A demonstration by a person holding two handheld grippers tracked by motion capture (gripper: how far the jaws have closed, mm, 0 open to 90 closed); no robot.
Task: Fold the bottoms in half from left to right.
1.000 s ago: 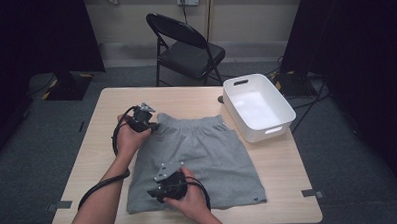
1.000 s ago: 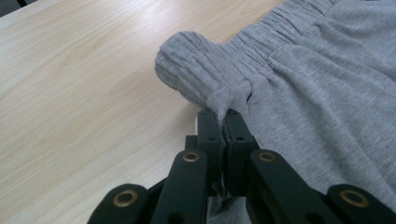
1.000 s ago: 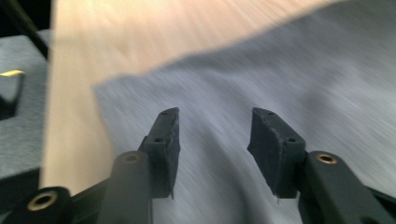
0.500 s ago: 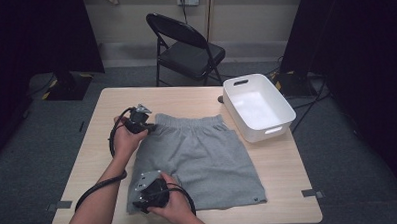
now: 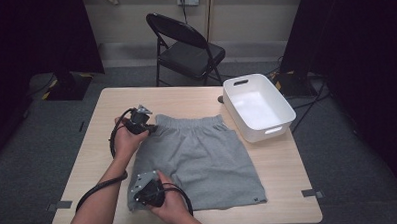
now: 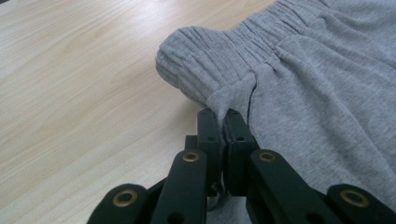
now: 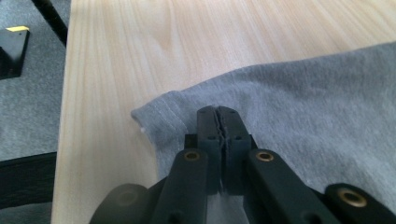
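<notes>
Grey shorts [image 5: 201, 162] lie spread flat on a wooden table [image 5: 289, 189], waistband toward 12 o'clock and leg hems toward 6 o'clock, covering the middle of the tabletop. The left gripper [image 5: 148, 125] sits at the shorts' 10 o'clock corner, on the end of the waistband; in the left gripper view its jaws are pressed together on a small pinch of grey cloth just below the gathered elastic band [image 6: 219, 112], with bare wood to the 9 o'clock side. The right gripper [image 5: 139, 194] sits at the shorts' 7 o'clock corner, near the table's front edge; in the right gripper view its jaws are clamped together on the fabric [image 7: 219, 114] just inside the stitched hem corner, which lies flat on the wood. A white plastic bin [image 5: 287, 124] stands at 2 o'clock from the shorts, just beside the waistband's far end, its long side running from 11 to 5 o'clock. Behind the table, at 12 o'clock, stands a black folding chair [image 5: 187, 50] on grey carpet.
</notes>
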